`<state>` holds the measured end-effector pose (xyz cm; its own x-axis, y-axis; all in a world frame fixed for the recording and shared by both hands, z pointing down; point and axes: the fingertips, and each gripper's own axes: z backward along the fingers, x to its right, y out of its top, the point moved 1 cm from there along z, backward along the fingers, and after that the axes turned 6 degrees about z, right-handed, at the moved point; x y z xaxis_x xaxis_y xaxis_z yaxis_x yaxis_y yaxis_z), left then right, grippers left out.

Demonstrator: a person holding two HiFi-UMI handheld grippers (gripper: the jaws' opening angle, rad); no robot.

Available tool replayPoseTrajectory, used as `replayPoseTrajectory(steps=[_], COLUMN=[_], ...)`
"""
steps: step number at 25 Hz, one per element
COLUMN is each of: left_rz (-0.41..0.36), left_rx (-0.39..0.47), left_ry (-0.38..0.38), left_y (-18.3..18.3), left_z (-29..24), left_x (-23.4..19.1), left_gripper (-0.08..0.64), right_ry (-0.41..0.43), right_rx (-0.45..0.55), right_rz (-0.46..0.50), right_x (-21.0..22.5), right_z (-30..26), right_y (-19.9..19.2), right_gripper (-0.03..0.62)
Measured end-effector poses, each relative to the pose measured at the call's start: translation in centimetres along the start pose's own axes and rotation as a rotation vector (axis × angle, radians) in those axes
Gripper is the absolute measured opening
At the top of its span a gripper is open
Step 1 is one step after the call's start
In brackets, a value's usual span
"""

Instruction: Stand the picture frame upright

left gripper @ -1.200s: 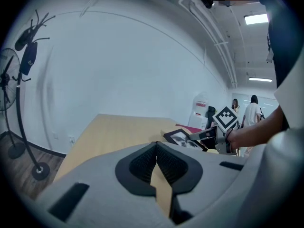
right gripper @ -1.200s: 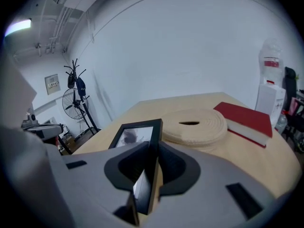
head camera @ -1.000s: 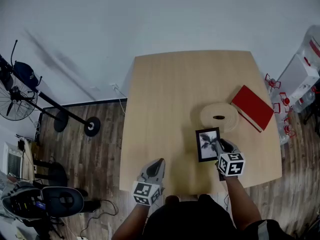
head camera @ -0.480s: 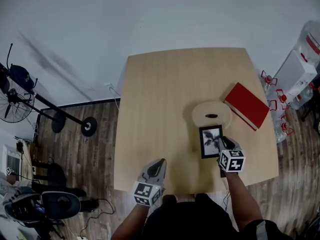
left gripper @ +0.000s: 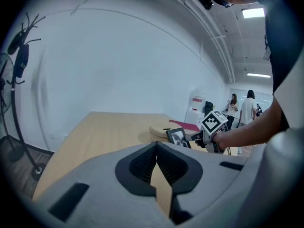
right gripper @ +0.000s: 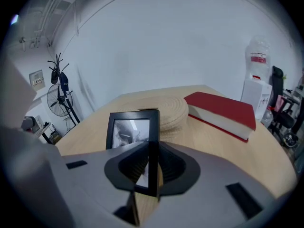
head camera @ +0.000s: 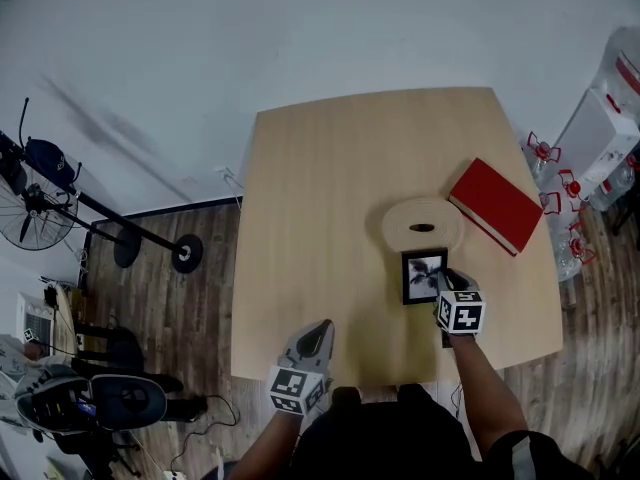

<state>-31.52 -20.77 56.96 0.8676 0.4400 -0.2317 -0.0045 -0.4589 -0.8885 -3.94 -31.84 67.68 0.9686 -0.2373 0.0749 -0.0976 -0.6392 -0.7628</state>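
R gripper (head camera: 441, 281) pinches the picture frame (head camera: 423, 273) by its edge. Frame's tipped up on the table (head camera: 320, 198), at 6 o'clock of the round mat (head camera: 420, 223). L gripper (head camera: 318, 331) is closed, w/ nothing in it.

Left gripper (left gripper: 156, 148) (jaws together) faces right gripper (left gripper: 194, 137) gripping the picture frame (left gripper: 177, 137).

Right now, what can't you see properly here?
- Bottom edge of the picture frame: right gripper view, hidden behind the right gripper holding it.
- Frame's back: every view, behind its front.
- Subject of its photo: head view, too small.
- Water dispenser: head view, cut by the right edge.
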Motion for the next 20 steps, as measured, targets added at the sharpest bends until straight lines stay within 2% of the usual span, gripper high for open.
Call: replayPoseTrajectory(steps=[4, 11, 20], left_rz=[0.018, 0.012, -0.013], left_rx=[-0.026, 0.001, 0.010], left_ry=[0.012, 0.013, -0.022], left_y=[-0.4, -0.8, -1.0], left_z=[0.2, 0.4, 0.2], left_x=[0.4, 0.7, 2.5], left_gripper=[-0.005, -0.005, -0.005], right_ry=[-0.005, 0.006, 0.016], right_rx=[0.002, 0.004, 0.118], right_rz=[0.009, 0.032, 0.047], right_x=[0.1, -0.1, 0.1], right_z=[-0.1, 0.1, 5.0], right_y=[0.0, 0.0, 1.9], right_gripper=[0.064, 0.074, 0.075])
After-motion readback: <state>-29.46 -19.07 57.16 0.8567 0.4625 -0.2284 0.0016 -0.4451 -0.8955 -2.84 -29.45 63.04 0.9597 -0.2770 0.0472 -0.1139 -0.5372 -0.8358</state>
